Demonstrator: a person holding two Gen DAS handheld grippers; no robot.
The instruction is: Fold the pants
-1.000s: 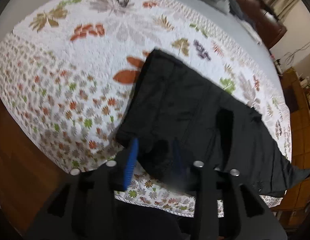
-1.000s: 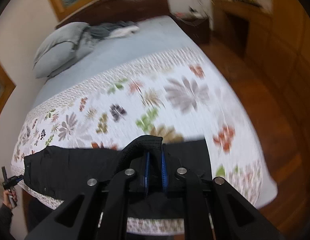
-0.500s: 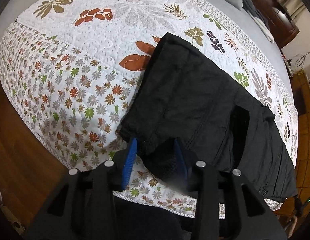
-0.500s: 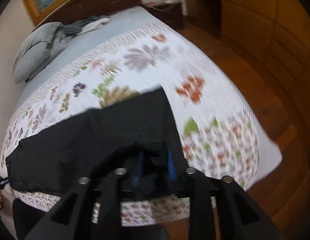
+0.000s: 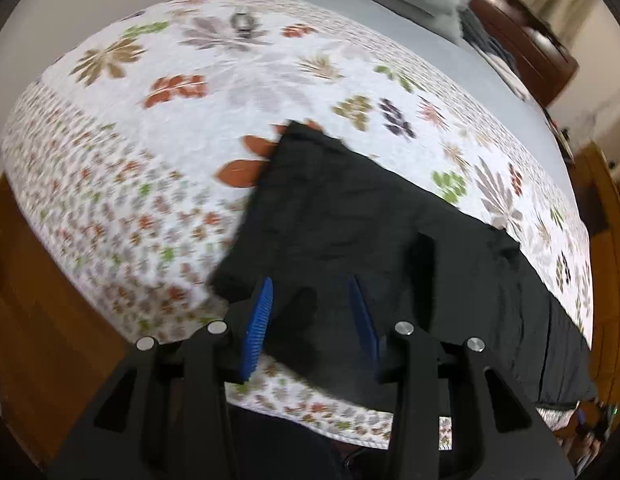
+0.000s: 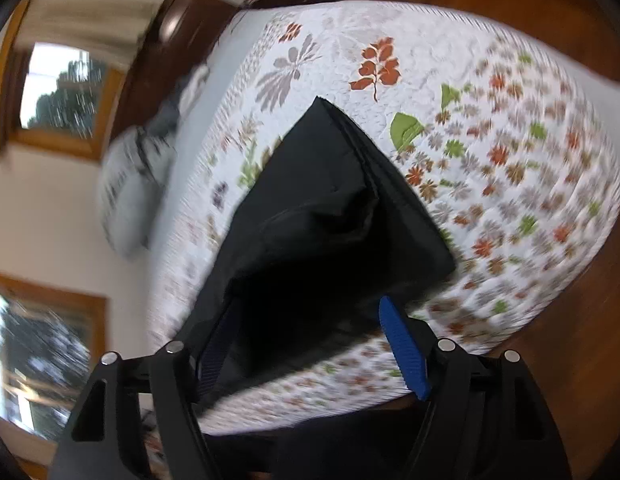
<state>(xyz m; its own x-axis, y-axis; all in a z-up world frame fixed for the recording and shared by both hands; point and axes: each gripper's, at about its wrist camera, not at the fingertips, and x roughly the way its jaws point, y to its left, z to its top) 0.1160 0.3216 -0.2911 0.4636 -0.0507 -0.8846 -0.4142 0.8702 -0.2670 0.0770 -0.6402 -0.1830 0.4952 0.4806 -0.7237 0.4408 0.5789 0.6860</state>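
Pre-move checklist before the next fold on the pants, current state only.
1. Right gripper released: ok. Its jaws are opening, blue pads wide apart, and the pants lie between them without being pinched.
2. Left gripper released: cannot tell. Its jaws are opening slowly, with dark cloth bunched between the pads.
3. Pants fully on the quilt: ok. No cloth hangs over the bed's near edge in either view.
4. Fold lies flat: not ok. The right wrist view shows a raised pucker near the folded end.
5. Room to fold onward: ok. Bare quilt lies beyond the pants in both views.
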